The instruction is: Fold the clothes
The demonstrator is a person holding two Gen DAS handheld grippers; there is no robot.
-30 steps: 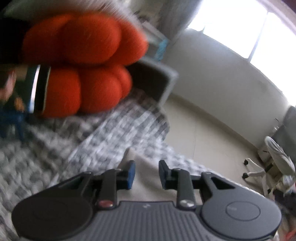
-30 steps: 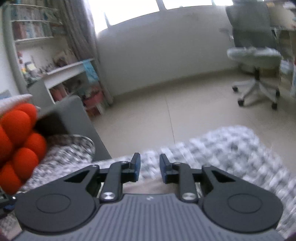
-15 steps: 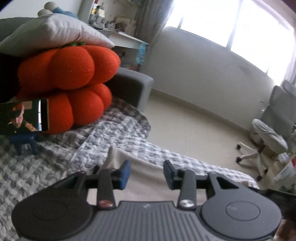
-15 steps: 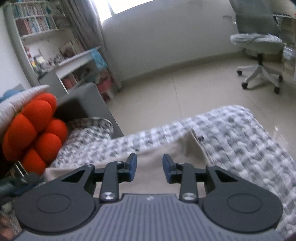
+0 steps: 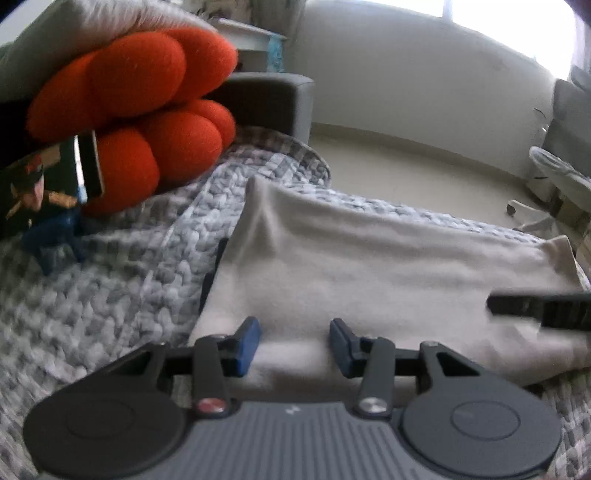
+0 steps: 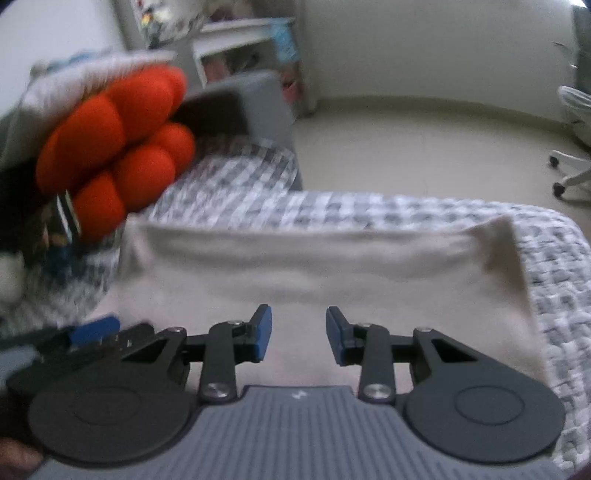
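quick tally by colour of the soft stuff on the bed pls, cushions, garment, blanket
orange: 1, pumpkin cushion
beige: 1, folded garment
grey: 1, pillow on top of the pumpkin cushion
grey and white: 1, checked blanket
total: 4
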